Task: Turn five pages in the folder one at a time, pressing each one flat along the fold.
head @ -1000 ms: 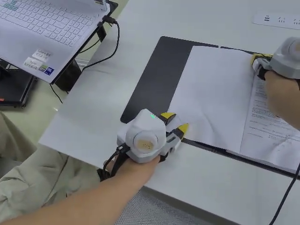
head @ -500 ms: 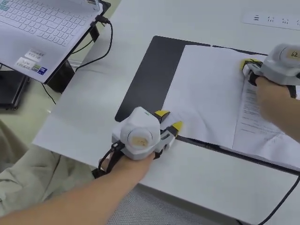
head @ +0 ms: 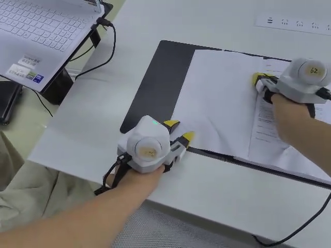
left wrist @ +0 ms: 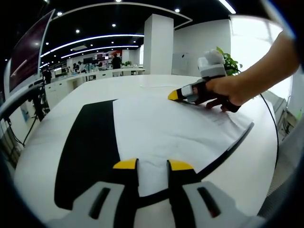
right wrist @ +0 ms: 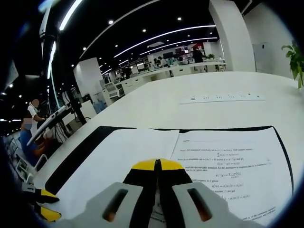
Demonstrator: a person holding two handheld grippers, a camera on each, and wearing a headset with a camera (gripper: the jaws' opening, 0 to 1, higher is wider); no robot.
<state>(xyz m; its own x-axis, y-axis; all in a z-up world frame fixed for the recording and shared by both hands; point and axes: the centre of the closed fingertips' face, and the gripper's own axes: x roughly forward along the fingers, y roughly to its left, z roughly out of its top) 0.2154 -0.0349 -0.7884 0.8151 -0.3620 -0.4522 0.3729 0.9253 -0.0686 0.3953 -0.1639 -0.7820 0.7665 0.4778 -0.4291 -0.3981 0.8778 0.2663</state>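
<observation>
Right gripper (head: 260, 81) jaws closed, empty, tips pressing fold (head: 253, 121); slid slightly down from top edge. Left gripper (head: 179, 130) narrowly open, gripping nothing, steadying turned page (head: 217, 98) at near corner. Folder (head: 158, 88) open on table (head: 207, 20). Flattening underway, rest of fold remaining.

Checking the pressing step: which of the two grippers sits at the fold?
The right gripper, jaws shut, tips down where the blank page meets the printed page. The left gripper, jaws open, is at the blank page's near edge.
</observation>
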